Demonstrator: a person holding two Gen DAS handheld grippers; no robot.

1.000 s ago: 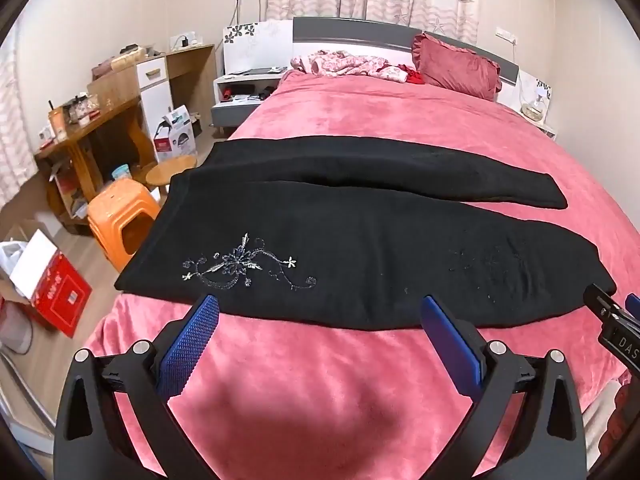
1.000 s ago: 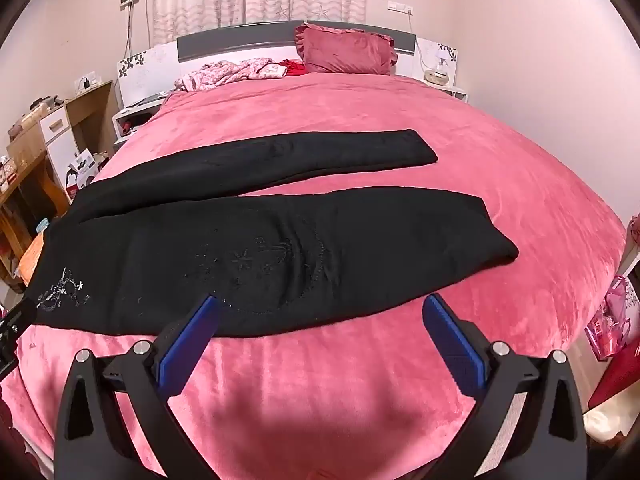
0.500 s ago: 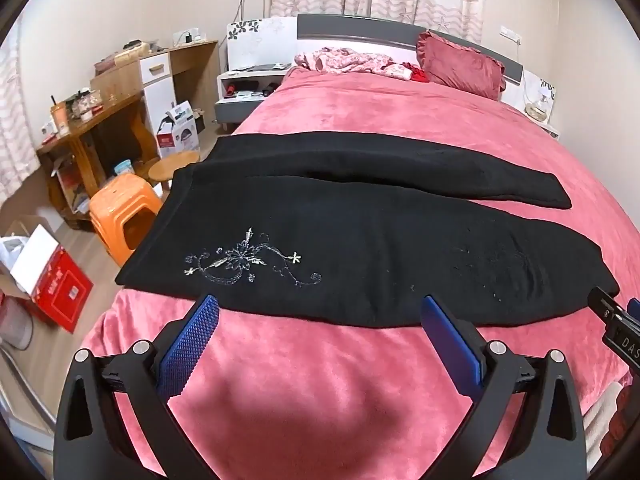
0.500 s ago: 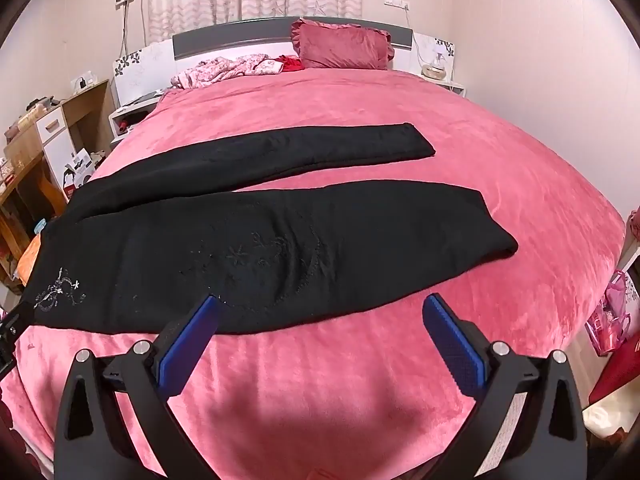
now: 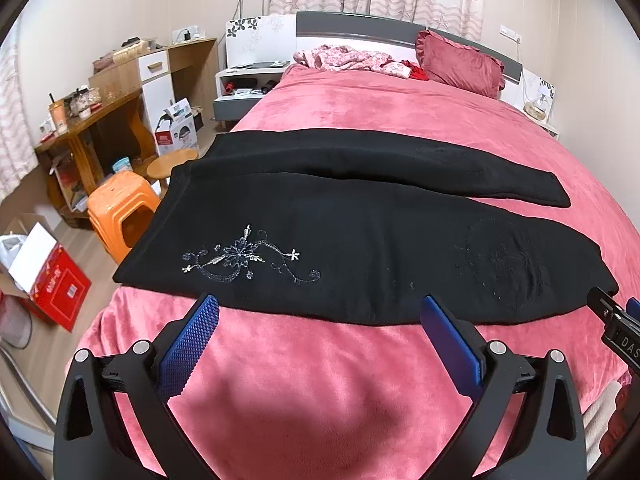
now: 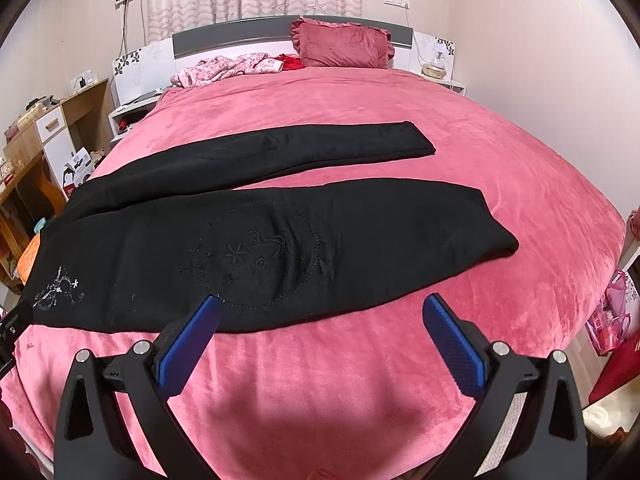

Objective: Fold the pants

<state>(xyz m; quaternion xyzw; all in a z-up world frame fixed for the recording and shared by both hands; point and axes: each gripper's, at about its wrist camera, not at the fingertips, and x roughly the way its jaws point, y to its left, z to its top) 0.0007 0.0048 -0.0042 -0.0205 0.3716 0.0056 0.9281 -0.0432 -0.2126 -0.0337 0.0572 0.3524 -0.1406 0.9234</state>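
Note:
Black pants (image 5: 360, 236) lie flat across the pink bed (image 5: 320, 380), waist to the left, both legs spread apart to the right. Silver flower embroidery (image 5: 248, 258) sits near the waist. The pants also show in the right wrist view (image 6: 280, 232). My left gripper (image 5: 318, 316) is open and empty, just short of the pants' near edge by the waist. My right gripper (image 6: 320, 316) is open and empty, at the near edge of the front leg. The right gripper's tip shows at the left view's right edge (image 5: 616, 320).
An orange stool (image 5: 120, 212), a round wooden stool (image 5: 172, 162), a desk (image 5: 100, 112) and boxes (image 5: 52, 280) stand left of the bed. A red pillow (image 6: 344, 46) and crumpled clothes (image 6: 236, 68) lie at the headboard. A nightstand with a lamp (image 6: 438, 66) stands at the far right.
Both grippers have moved slightly forward toward the pants' near edge. The pants have not moved.

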